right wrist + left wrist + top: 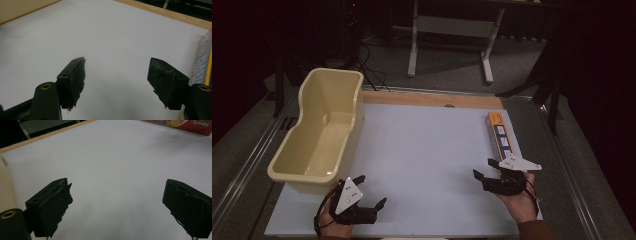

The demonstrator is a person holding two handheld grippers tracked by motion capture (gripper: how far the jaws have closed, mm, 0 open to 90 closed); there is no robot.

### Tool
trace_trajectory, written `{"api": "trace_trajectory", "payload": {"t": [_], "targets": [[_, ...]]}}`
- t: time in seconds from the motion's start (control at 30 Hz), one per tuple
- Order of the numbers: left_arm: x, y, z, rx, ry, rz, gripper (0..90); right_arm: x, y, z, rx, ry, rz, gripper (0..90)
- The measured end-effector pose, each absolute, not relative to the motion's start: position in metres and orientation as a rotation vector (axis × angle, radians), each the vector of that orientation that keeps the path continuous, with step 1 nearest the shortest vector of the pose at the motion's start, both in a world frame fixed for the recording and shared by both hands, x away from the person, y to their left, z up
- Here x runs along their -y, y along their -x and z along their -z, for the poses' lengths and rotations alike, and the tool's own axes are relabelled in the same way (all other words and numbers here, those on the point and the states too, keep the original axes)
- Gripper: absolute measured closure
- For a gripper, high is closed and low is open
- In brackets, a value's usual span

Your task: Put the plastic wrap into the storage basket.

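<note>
Nothing moved yet, by the look of it; work seems at its very start. The long box (500,134) lies flat on the white counter (427,150) along its right edge, far end toward the wooden strip at the back; orange top end, blue/white panels down its length. The right gripper (486,167) sits just beside the box's near end, w/ its grey plate close over that end; whether it touches the box can't be told. Its fingers (73,80) stand wide apart, nothing between them, only bare counter; the box's side w/ lettering shows at the right edge of the right gripper view.

The left gripper (371,191) rests near the front-left of the counter, just beside the near end of the cream tub (314,127); fingers (53,205) also spread wide, holding nothing. In the left gripper view a red printed edge of the box peeks in at the top right, well apart from it.

The tub is empty, as far as the high view shows; it stands on the left side of the counter, partly overhanging it.

Judgement: likely job is box into tub; grasp, lift, carry across & drop all still left; no step done so far.
</note>
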State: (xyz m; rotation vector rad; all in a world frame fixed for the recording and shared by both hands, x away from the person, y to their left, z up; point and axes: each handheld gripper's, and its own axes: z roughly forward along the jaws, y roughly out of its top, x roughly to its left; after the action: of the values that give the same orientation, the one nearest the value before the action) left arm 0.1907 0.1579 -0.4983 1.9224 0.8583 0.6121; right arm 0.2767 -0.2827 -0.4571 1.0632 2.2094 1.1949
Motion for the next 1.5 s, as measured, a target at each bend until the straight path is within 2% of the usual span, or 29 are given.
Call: {"api": "trace_trajectory", "payload": {"t": [0.57, 1.27, 1.5], "targets": [[-0.159, -0.187, 0.496, -0.872, -1.89, -0.667, 10.7, 0.3, -0.314, 0.449, -2.214, -1.159, -1.052, 29.0], [-0.159, -0.189, 0.497, -0.889, -1.896, -0.658, 12.7, 0.338, -0.38, 0.44, -2.192, -1.372, -0.89, 25.6], [-0.159, -0.189, 0.497, -0.897, -1.894, -0.66, 12.8, 0.346, -0.404, 0.443, -2.2, -1.538, -0.814, 23.8]]}}
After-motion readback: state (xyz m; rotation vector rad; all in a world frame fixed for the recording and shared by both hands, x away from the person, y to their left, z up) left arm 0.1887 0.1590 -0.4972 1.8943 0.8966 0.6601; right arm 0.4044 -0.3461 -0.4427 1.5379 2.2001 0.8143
